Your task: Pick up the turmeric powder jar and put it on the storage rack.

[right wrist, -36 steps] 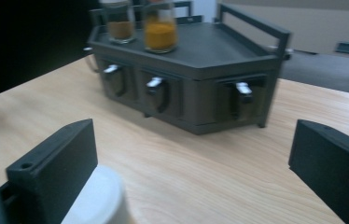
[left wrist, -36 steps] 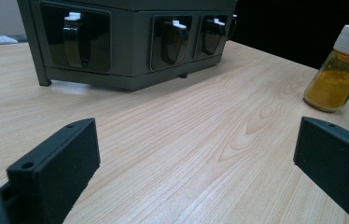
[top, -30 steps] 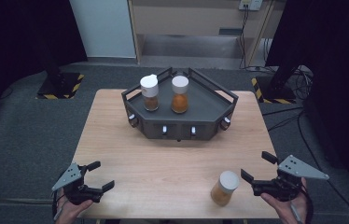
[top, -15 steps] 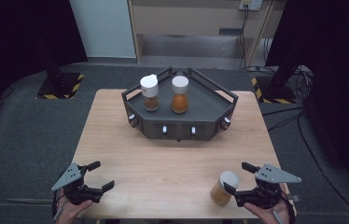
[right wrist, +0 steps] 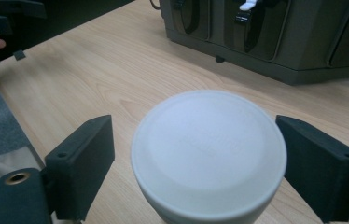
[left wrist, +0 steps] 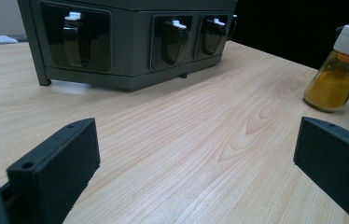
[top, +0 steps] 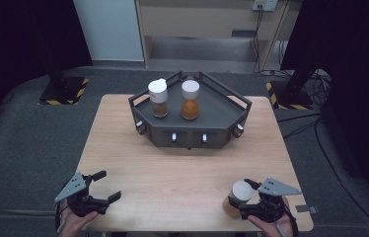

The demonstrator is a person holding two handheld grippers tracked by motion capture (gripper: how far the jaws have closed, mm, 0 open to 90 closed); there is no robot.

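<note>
A spice jar [top: 236,198] with a white cap and orange-yellow powder stands near the table's front right edge. My right gripper [top: 245,202] reaches around it from the right. In the right gripper view the jar's cap [right wrist: 209,149] sits between the two black jaws, which have just been closing; a gap still shows beside the left one, so the gripper is open around the jar. My left gripper [top: 109,185] rests open at the front left with nothing between its jaws. From the left gripper view the same jar [left wrist: 338,74] stands far to the right.
A dark grey angular rack [top: 217,108] sits at the back middle of the wooden table [top: 172,173]. Two white-capped jars stand on it, a brown one [top: 159,98] and an orange one [top: 190,101]. Small hooks line the rack's front [left wrist: 172,42].
My right gripper has dropped and slid left around the jar, and its jaws have narrowed. The jar stands where it was. The left gripper has stayed put.
</note>
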